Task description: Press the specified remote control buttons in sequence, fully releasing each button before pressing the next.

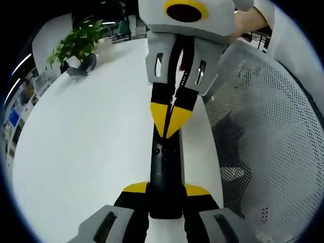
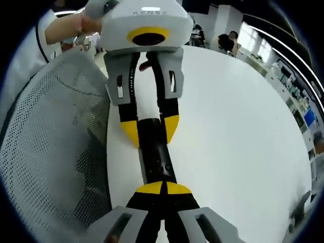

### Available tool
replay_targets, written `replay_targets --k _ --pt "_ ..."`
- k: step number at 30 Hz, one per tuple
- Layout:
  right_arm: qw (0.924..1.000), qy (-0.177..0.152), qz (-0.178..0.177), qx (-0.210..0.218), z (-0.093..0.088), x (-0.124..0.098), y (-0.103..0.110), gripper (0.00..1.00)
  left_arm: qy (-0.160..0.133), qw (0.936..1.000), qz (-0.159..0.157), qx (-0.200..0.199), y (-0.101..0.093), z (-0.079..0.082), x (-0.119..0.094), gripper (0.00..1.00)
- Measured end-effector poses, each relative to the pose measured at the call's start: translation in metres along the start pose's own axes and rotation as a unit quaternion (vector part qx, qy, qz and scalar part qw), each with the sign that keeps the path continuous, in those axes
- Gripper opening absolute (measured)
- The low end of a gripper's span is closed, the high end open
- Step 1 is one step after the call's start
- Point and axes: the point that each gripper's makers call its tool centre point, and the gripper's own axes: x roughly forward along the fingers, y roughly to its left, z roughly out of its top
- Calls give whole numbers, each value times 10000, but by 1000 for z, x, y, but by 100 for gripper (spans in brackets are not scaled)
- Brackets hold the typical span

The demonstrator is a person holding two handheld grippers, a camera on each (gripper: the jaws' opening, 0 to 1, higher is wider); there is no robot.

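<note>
Black remote: The black remote [image 1: 164,169] is long and thin. It is in the middle of my left gripper view and runs from 12 o'clock down to 6 o'clock. It sits over the white table [image 1: 86,152].
Buttons: I can see small buttons on its top face, but they are too tiny to tell apart.
Left gripper: My left gripper [image 1: 166,191] is squeezed onto the remote. One yellow tip is on each long side, at 6 o'clock in its own view.
Right gripper: My right gripper [image 2: 163,188] has its two jaws pushed together into one point. The point is right at the top face of the remote. I cannot tell if it is pushing a button down or only touching it.
Step now: I think I am at a button press with the right point while the left one holds the remote.
How to do it well: I should keep the left hold tight and flat, so the remote does not tip. I should push straight down with the point, on one button only. Then I should lift all the way off before I go to the next button.
Watch out: The point is wide next to the buttons, so it could hit two at once.
Around it: A grey mesh chair back [image 1: 268,142] is at 3 o'clock in the left gripper view, just beside the table edge. A green plant [image 1: 76,45] is far off at 10 o'clock.
</note>
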Motion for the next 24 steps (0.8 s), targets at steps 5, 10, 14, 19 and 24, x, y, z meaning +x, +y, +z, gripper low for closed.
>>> replay_targets --k 5,10,14,19,24 --pt "9996 -75 -25 -255 3 2 1 0 11 10000 -10 13 0 0 0 24" --pt "9907 70 -16 -1360 5 3 3 0 8 10000 -19 10 0 0 0 24" --pt "9520 459 44 -3027 6 5 6 0 -28 10000 -41 15 0 0 -1 24" --pt "9494 656 304 -3057 6 8 6 0 -85 9999 -75 -24 1 -1 -1 24" --pt "9922 251 488 -1121 9 7 1 0 -147 9999 -57 -55 1 0 0 24"
